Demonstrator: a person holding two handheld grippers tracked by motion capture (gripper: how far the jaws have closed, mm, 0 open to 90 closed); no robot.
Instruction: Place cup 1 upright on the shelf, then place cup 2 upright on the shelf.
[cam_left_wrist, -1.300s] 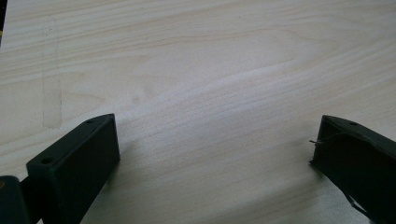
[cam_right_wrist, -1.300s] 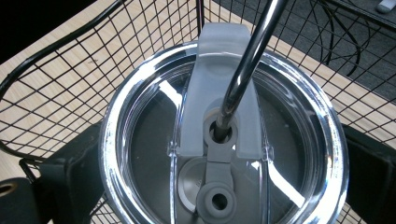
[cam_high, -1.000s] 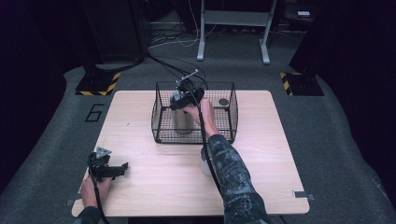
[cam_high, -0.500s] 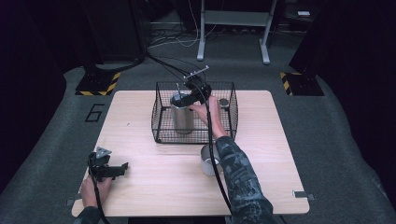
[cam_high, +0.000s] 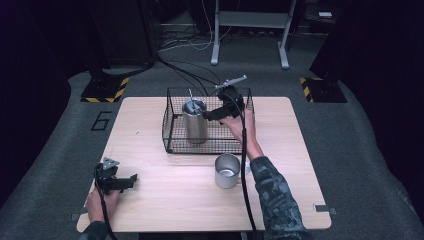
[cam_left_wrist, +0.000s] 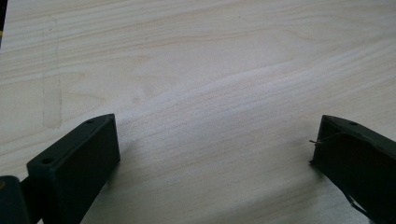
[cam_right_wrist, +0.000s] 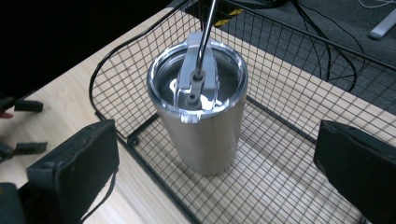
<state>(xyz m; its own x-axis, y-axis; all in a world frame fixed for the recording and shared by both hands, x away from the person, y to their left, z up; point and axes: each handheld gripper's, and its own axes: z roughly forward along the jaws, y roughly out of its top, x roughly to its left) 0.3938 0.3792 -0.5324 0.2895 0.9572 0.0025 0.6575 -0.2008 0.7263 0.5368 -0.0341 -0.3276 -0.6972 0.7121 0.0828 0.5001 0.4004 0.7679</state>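
Our right gripper (cam_high: 209, 116) hangs above the black wire basket (cam_high: 172, 142), its blocky black jaws spread wide with nothing between them. Just beyond stands the brushed steel tumbler (cam_right_wrist: 201, 123), upright on the basket's mesh floor, clear lid and metal straw (cam_right_wrist: 206, 28) on top. Our left gripper (cam_high: 131, 179) rests splayed on pale wood-grain table (cam_high: 170, 200); a steel mug (cam_high: 227, 171) stands outside the basket.
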